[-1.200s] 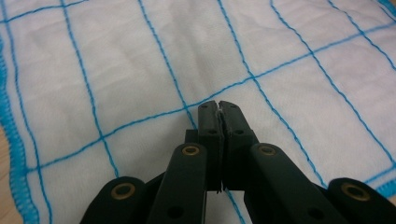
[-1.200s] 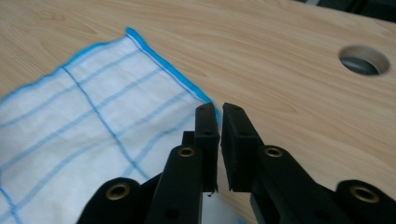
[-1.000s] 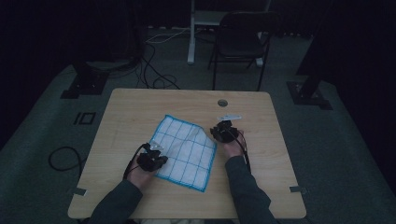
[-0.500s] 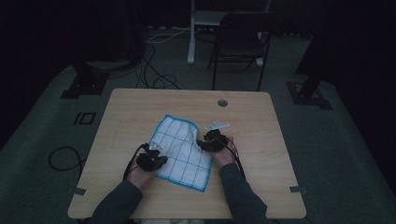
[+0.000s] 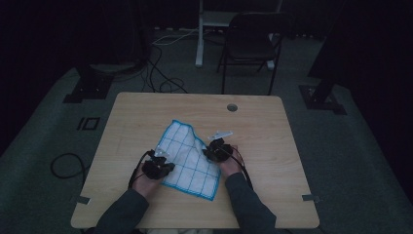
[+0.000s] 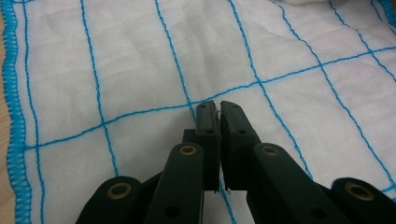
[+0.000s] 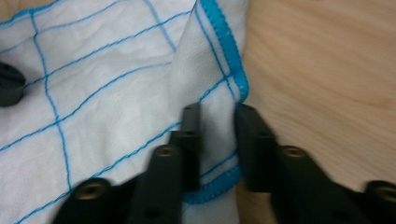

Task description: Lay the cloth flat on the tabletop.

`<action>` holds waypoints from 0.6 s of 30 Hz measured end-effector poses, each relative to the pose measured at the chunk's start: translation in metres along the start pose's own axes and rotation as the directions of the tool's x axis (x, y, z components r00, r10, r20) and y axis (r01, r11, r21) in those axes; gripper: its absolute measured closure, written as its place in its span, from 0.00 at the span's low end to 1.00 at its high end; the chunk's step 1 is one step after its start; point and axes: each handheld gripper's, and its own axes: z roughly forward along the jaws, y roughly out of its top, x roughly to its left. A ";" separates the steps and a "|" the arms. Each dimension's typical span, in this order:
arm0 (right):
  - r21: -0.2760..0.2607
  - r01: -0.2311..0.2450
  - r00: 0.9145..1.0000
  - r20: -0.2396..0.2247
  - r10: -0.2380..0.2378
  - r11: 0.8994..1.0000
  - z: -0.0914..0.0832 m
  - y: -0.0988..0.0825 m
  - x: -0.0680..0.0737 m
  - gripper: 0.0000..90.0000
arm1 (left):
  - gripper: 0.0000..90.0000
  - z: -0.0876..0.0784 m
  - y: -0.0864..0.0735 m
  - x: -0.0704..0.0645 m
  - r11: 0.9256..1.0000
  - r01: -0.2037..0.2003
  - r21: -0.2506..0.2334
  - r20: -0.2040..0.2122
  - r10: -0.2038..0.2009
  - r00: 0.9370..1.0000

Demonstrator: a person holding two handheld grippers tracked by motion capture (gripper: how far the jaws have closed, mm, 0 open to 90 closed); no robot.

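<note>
Two grippers work one cloth [image 5: 189,158] on the table [image 5: 272,131]. Left gripper [image 6: 218,106], at the cloth's near left part, has its jaws pressed together, pinching a bit of fabric. Right gripper [image 7: 216,122] has just been closing on the raised blue-hemmed right edge, the fold standing between its jaws. From there the cloth spreads left and far across the table's middle.

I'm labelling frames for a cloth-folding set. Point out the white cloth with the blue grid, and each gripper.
White blue-gridded cloth [image 5: 187,156]: high view, flat middle.
Left gripper [image 6: 219,106]: left gripper view, between fingertips.
Right gripper [image 7: 218,112]: right gripper view, between fingertips.
</note>
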 end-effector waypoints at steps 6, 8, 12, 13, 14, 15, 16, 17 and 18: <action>-0.046 0.002 0.994 0.106 0.003 0.999 -0.018 0.007 -0.014 0.94 | 0.97 0.000 0.000 0.000 1.000 0.000 0.000 0.001 0.000 1.000; -0.063 -0.007 0.991 0.130 0.015 0.998 -0.026 0.012 -0.022 0.95 | 0.97 0.000 0.000 0.000 1.000 0.002 -0.001 0.000 -0.002 1.000; -0.072 0.003 0.984 0.176 0.009 0.997 -0.039 0.021 -0.036 0.94 | 0.96 0.000 -0.001 -0.001 1.000 0.001 0.000 -0.004 -0.001 1.000; -0.072 0.007 0.981 0.194 0.007 0.997 -0.042 0.023 -0.038 0.93 | 0.96 -0.001 -0.001 -0.002 1.000 0.003 0.000 -0.003 -0.003 1.000; -0.080 0.011 0.977 0.215 0.006 0.997 -0.044 0.024 -0.040 0.89 | 0.95 -0.001 -0.001 -0.003 1.000 0.006 -0.001 -0.001 -0.006 1.000; -0.092 0.015 0.971 0.238 0.008 0.996 -0.047 0.025 -0.040 0.82 | 0.94 -0.001 -0.002 -0.003 1.000 0.009 -0.003 0.001 -0.009 1.000; -0.092 0.015 0.971 0.238 0.008 0.996 -0.047 0.025 -0.040 0.82 | 0.93 -0.001 -0.002 -0.003 1.000 0.009 -0.003 0.001 -0.009 1.000; -0.103 0.016 0.968 0.252 0.010 0.995 -0.050 0.024 -0.039 0.79 | 0.93 -0.001 -0.002 -0.004 1.000 0.011 -0.006 0.005 -0.011 1.000; -0.119 0.001 0.968 0.248 0.029 0.993 -0.052 0.022 -0.039 0.77 | 0.93 -0.001 -0.003 -0.005 1.000 0.006 -0.003 0.009 -0.006 1.000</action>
